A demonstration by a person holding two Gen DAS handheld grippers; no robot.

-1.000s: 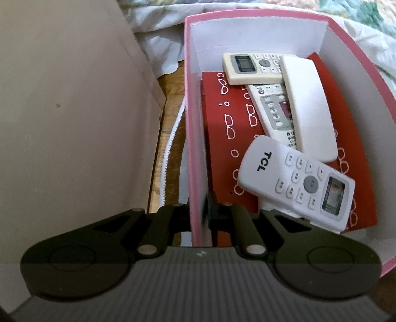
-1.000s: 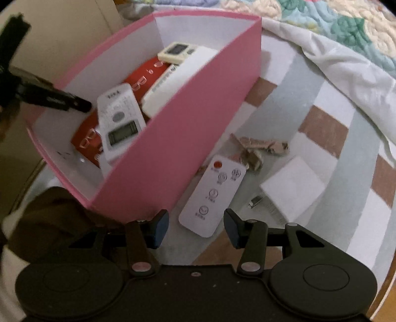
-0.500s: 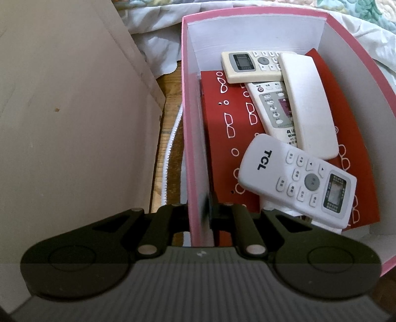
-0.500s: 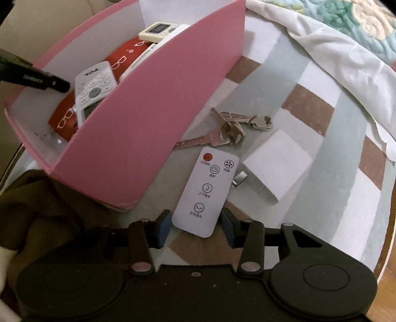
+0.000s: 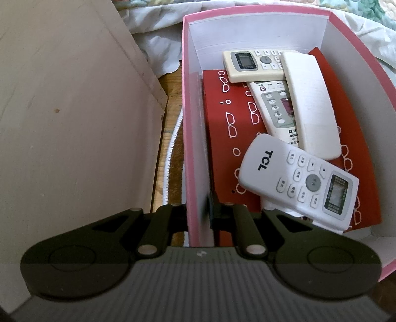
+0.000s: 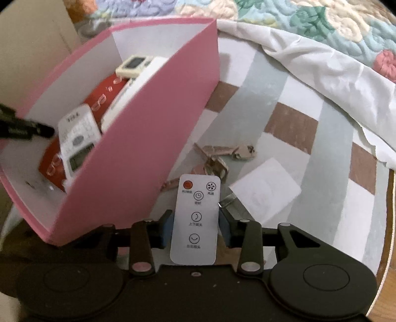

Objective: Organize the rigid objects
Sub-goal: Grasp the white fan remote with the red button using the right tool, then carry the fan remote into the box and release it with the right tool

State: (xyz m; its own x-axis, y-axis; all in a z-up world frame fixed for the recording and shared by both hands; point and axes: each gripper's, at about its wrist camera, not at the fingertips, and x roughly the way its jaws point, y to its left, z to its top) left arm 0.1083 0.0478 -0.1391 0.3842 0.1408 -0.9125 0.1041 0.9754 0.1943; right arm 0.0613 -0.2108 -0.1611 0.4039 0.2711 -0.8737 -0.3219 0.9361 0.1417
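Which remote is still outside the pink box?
The small flat white remote with the red power button, between the right gripper fingers. The other four, including the TCL remote, lie inside the pink box.

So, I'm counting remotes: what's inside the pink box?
Pink box: TCL remote, three other remotes, red card underneath. Anything beneath them is hidden.

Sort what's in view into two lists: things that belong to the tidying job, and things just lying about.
Job:
pink box
small white remote between the right gripper fingers
TCL remote and other remotes in the box
keys
white card
left gripper clamping the box wall

Lying about:
quilt
striped cloth
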